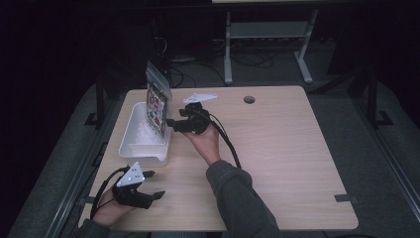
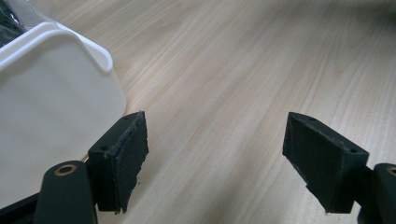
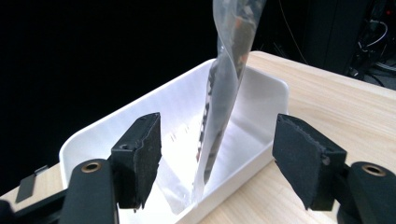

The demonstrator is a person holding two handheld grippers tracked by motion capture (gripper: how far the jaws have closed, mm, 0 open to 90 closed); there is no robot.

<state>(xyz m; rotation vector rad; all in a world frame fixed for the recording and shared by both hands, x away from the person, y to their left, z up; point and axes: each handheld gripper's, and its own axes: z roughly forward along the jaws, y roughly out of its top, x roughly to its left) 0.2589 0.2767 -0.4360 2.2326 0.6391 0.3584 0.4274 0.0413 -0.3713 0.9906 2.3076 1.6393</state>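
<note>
A white plastic bin sits at the table's left side. A clear bag with a printed, colourful pack inside stands upright in the bin, leaning on its right wall. My right gripper is open just right of the bag; in the right gripper view the bag rises between the spread jaws, touching neither pad. My left gripper is open near the table's front left, below the bin. In the left gripper view the bin's corner sits beside the left pad with bare wood between the jaws.
The wooden table has a round cable hole at the back. Grey tape marks sit near the front right edge. Table legs and cables lie on the dark floor behind.
</note>
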